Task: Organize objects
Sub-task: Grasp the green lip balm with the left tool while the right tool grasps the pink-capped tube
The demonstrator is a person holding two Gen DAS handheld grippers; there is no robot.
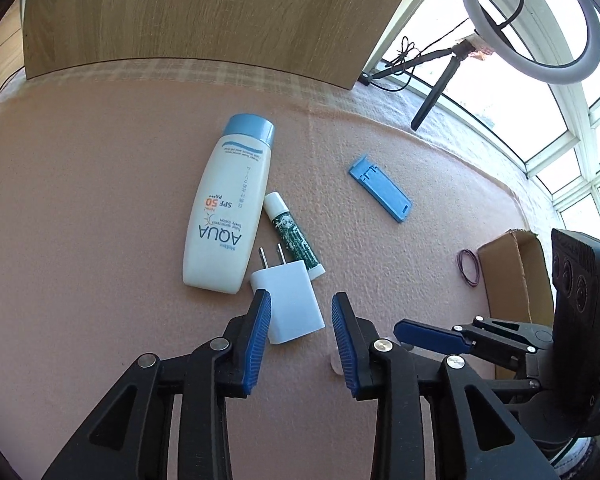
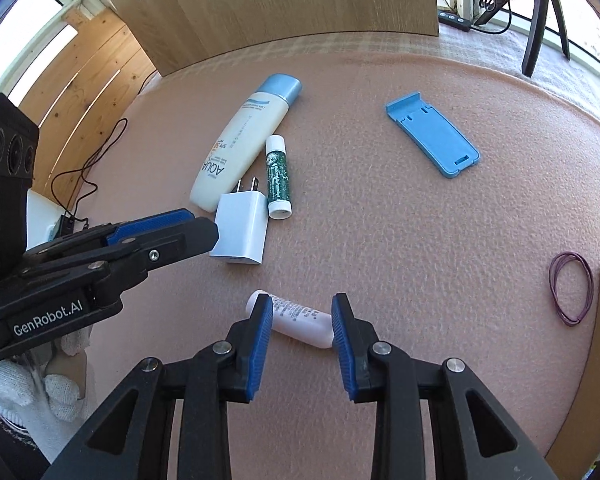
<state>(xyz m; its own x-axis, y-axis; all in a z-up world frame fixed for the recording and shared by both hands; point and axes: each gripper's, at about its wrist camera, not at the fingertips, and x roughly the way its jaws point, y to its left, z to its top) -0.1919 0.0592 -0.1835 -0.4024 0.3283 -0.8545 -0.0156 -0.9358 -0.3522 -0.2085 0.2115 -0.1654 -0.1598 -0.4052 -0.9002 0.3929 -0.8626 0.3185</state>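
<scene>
On the pink mat, a white charger lies flat next to a white sunscreen bottle and a green lip balm. My left gripper hovers over the charger. It is open, its left pad at the charger's edge and its right pad clear of it. My right gripper is open above a small white tube that lies on the mat; its fingers hide both ends of the tube. A blue phone stand lies apart at the right. The left gripper reaches to the charger.
A purple rubber band lies by a cardboard box at the right edge. A wooden board stands along the back. A ring light on a tripod stands at the back right by the window.
</scene>
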